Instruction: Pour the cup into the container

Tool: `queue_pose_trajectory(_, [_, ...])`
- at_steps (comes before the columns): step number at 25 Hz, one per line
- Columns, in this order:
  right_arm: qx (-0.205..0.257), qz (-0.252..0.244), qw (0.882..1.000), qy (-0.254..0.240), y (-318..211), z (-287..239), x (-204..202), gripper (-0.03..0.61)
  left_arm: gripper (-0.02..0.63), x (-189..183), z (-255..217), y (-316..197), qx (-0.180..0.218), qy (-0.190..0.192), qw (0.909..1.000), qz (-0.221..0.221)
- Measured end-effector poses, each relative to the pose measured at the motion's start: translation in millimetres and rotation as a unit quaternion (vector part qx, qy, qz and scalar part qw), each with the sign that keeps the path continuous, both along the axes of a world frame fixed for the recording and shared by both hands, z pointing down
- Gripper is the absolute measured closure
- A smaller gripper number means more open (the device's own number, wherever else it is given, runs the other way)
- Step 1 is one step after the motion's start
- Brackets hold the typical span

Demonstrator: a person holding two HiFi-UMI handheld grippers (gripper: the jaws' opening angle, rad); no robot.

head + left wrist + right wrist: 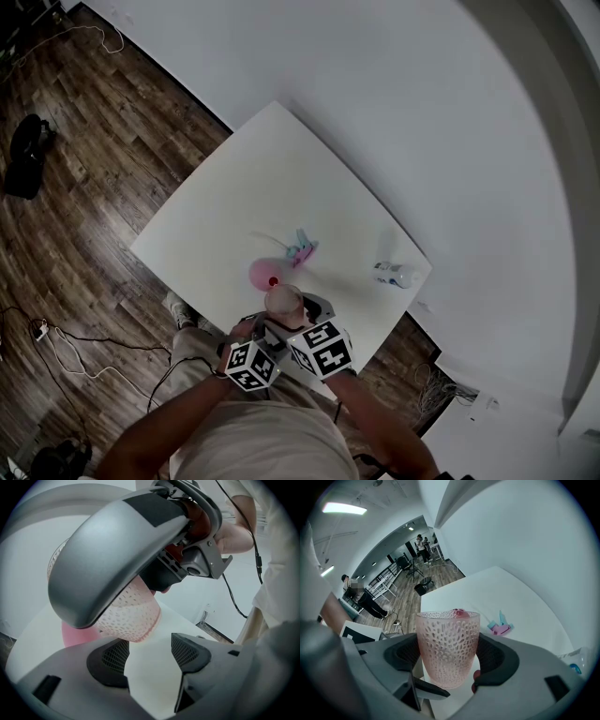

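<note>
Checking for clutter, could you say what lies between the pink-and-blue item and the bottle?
Nothing: in the head view only bare white table separates the pink-and-blue item and the bottle.

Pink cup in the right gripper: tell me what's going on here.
A person's right gripper is clamped on the pink dimpled cup, tilting it toward the pink container on the white table. The left gripper sits open and empty close beside the cup. A plastic bottle and a pink-and-teal item lie farther along the table, untouched.
</note>
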State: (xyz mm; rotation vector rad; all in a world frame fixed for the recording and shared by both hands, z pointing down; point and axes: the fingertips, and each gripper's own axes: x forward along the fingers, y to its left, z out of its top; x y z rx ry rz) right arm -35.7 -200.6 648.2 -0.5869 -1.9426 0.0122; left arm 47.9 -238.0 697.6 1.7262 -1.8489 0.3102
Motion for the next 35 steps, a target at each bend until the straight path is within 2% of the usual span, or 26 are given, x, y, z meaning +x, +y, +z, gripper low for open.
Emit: queue_pose_trajectory(35, [0.005, -0.004, 1.000, 0.004, -1.0, -4.5, -3.2, 0.213, 0.322, -1.3, -6.3, -2.6, 0.006, -0.003, 1.0000, 0.006])
